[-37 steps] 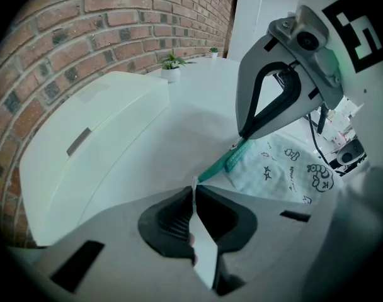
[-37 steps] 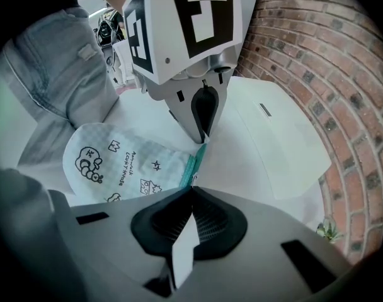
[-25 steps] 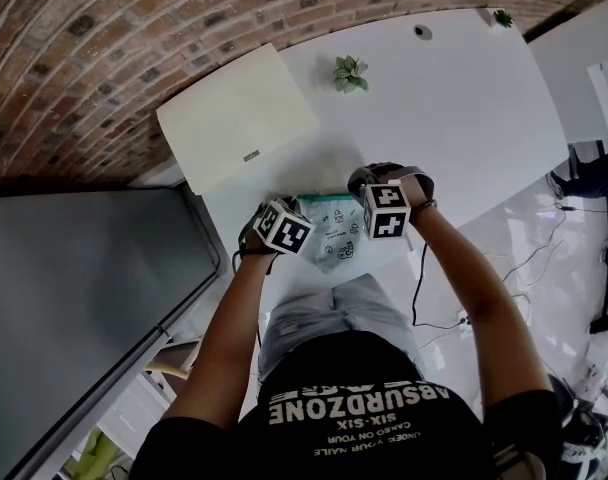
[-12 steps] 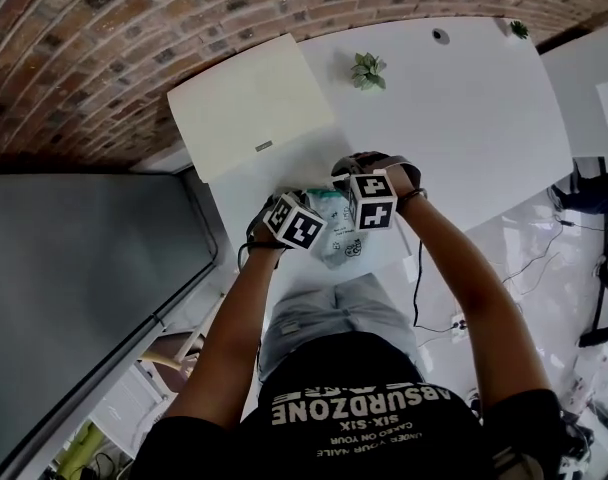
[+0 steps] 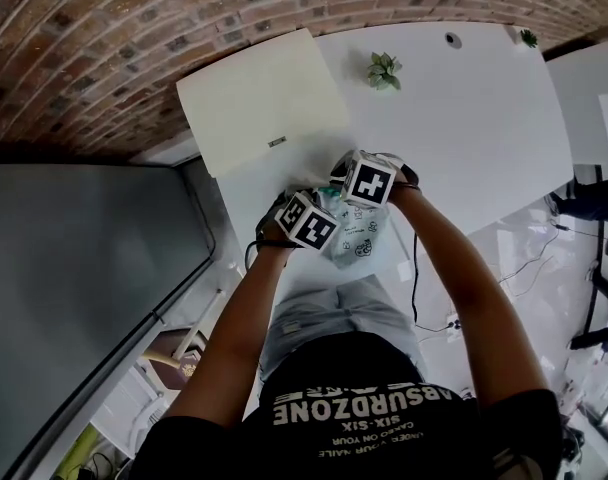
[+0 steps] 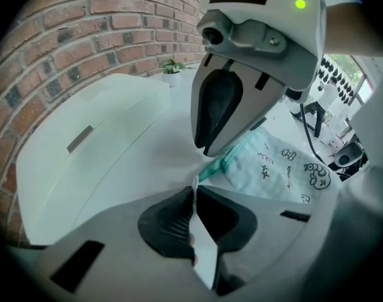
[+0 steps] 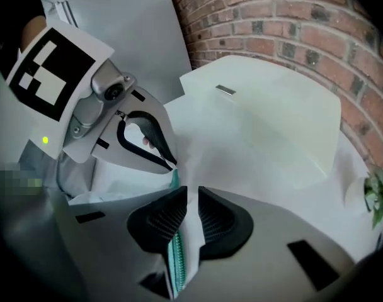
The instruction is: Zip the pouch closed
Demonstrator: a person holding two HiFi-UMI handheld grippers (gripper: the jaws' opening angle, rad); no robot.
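White bench (image 5: 484, 118) by the brick wall (image 5: 104, 38), pouch (image 5: 362, 240) lying at its near edge. We've got the left claw (image 6: 193, 200) clamped tight on the pouch's end tab. Right claw (image 7: 191, 197) sits slightly parted, just been closing in, teal zipper (image 7: 174, 257) edge running between its pads.

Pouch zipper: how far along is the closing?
Done: the left gripper is shut on a thin white edge of the pouch, anchoring it. In hand: the right gripper, jaws just closing but not yet pressing, straddles the teal zipper. Left: grip and pull along. How much is zipped already I cannot tell.
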